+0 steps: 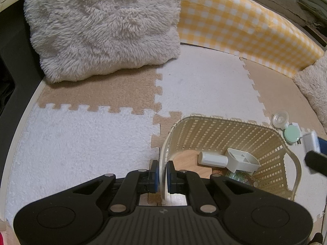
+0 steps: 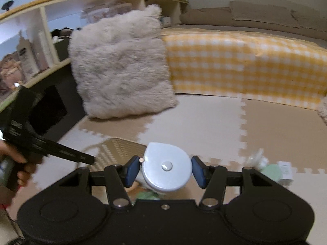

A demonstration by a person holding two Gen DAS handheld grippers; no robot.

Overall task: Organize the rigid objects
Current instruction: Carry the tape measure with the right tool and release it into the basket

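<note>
Both grippers black w/ blue fingers, silver screws — bare-skinned hand.

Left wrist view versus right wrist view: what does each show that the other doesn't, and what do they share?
Left wrist only: the left claw shut on the basket rim, and a white tube and a grey tray inside it.
Right wrist only: the right claw around a white disc, and shelves.
Both: the pillow, yellow checked cloth, and floor mats.

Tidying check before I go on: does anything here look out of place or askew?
A few small items lie on the mat outside the basket, beyond its far right corner. Inside, the white cylinder lies on its side.
</note>
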